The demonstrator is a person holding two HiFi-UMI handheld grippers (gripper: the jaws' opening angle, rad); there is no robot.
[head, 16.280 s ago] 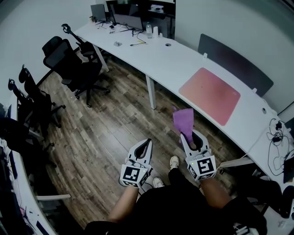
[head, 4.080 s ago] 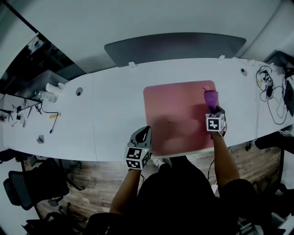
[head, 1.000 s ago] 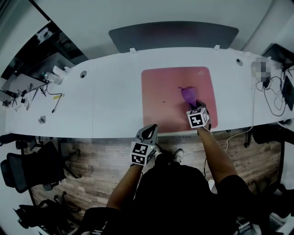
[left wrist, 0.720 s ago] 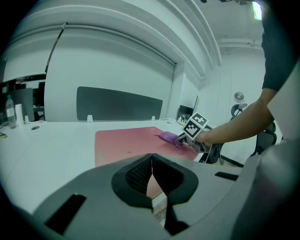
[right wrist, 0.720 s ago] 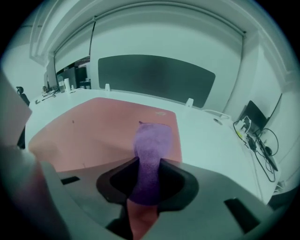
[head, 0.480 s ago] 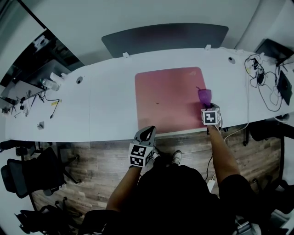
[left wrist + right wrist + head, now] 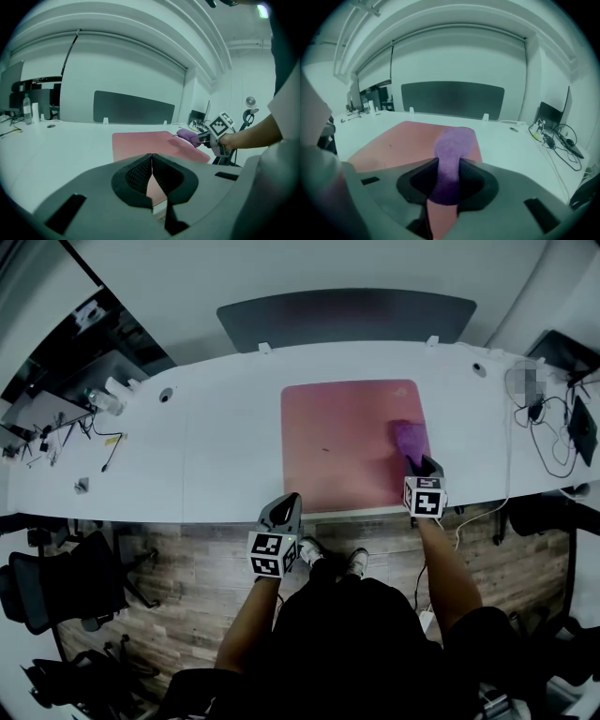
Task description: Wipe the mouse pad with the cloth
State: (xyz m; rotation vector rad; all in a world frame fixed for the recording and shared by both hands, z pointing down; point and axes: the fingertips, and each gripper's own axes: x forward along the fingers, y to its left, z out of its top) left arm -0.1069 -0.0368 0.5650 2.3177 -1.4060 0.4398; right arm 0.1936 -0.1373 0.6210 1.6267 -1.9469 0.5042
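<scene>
Over right side of mouse pad point(image 7: 337, 437): grips purple cloth point(image 7: 409, 439) tight in right gripper point(image 7: 419, 467), closed onto it, with free end lying on pad. Just short of pad's near-left corner, by edge of white desk point(image 7: 206, 446): holds left gripper point(image 7: 285, 506) fully closed, empty. Beyond pad's far edge: dark divider panel point(image 7: 347, 315).

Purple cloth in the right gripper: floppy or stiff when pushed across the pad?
Probably floppy: the purple fuzzy cloth droops out of the right gripper onto the pink rectangular mouse pad. Its fuzzy nap looks grippy rather than slippery, so it may bunch when pushed. It looks thin, so likely light.
</scene>
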